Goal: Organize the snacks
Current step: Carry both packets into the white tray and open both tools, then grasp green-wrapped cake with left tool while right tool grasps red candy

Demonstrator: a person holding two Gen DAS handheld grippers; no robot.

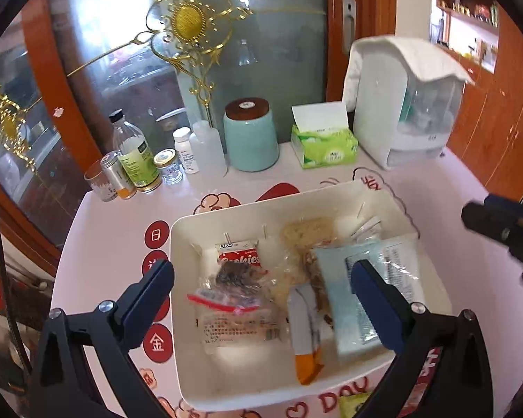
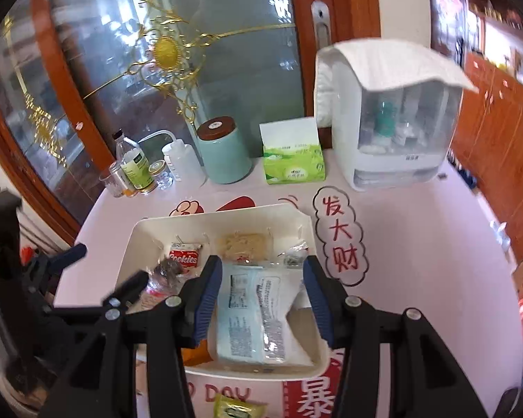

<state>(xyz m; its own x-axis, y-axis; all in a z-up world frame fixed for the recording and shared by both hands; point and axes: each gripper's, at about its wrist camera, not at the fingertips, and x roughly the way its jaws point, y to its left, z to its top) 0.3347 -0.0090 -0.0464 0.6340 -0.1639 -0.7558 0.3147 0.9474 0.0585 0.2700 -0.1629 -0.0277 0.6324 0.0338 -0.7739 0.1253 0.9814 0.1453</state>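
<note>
Right wrist view: right gripper (image 2: 263, 287) half-spread, empty, above the pale blue packet (image 2: 247, 317); left gripper (image 1: 261, 291) wide, empty.

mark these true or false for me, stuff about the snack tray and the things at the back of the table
1. A red Cookies packet lies inside the white tray. True.
2. The teal canister has no lid. False: a brown lid sits on top of it.
3. The green tissue box stands between the teal canister and the white organizer. True.
4. The left gripper is clamped on the Cookies packet. False: its fingers stand wide apart above the tray, holding nothing.
5. The light blue packet lies on the tablecloth outside the tray. False: it lies inside the tray, below the right gripper, whose fingers are apart.
</note>
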